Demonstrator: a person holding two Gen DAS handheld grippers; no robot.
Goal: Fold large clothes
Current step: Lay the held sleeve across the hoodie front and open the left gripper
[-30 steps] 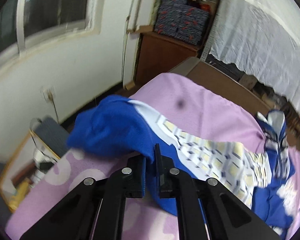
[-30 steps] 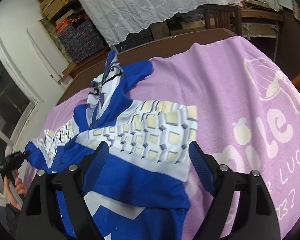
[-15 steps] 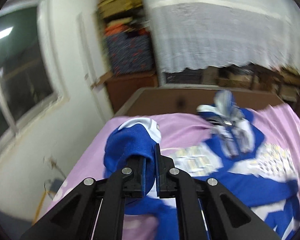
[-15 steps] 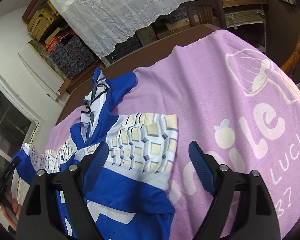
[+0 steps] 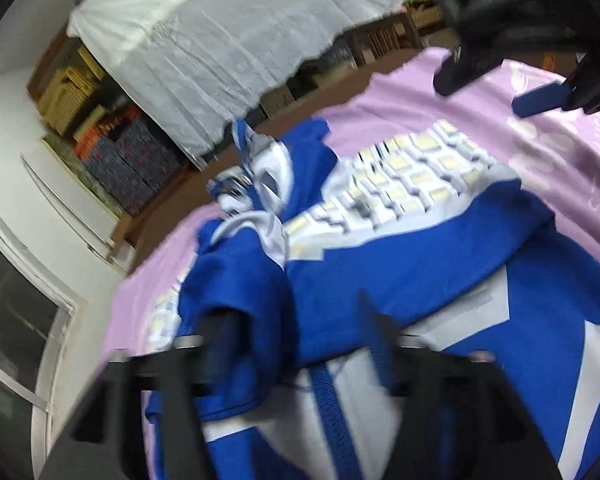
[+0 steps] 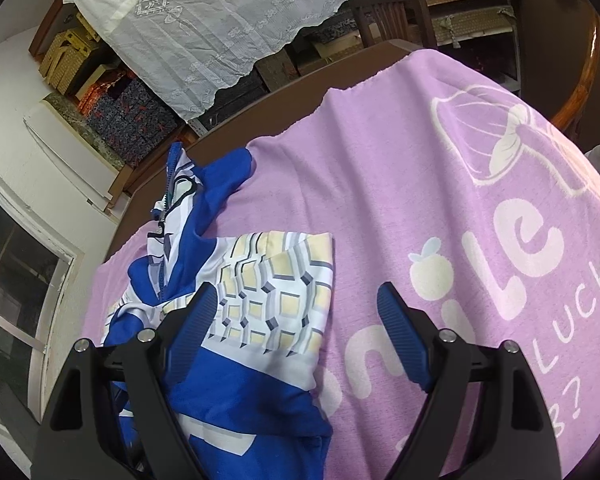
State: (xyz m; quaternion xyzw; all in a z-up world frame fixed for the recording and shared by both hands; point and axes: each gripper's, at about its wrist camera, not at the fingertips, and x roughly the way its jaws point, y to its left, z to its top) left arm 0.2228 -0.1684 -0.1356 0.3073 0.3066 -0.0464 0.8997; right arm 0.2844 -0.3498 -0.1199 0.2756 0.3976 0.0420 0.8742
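A blue and white zip jacket (image 5: 400, 264) with a yellow-check panel lies on the pink blanket (image 5: 412, 120). Its blue sleeve (image 5: 236, 280) is folded over the body. My left gripper (image 5: 296, 336) hovers low over it, blurred; its jaws are opening, and the sleeve sags between them against the left finger (image 5: 220, 340), not pinched. In the right wrist view the jacket (image 6: 268, 292) lies at the left. My right gripper (image 6: 298, 320) stands open above the jacket's right edge with nothing held. It also shows at the top right of the left wrist view, right gripper (image 5: 500, 88).
The pink blanket (image 6: 420, 184) with white lettering covers a brown table (image 6: 260, 104). Behind it are a white lace cloth (image 6: 220, 20), patterned boxes (image 6: 132, 120) and a wooden chair (image 6: 392, 12). A window (image 6: 16, 280) is at the left, a curved wooden rim (image 6: 584, 80) at the right.
My left gripper swung right with the blue sleeve, laid it over the jacket's body, and its jaws parted. The right gripper drifted slightly and stayed open.
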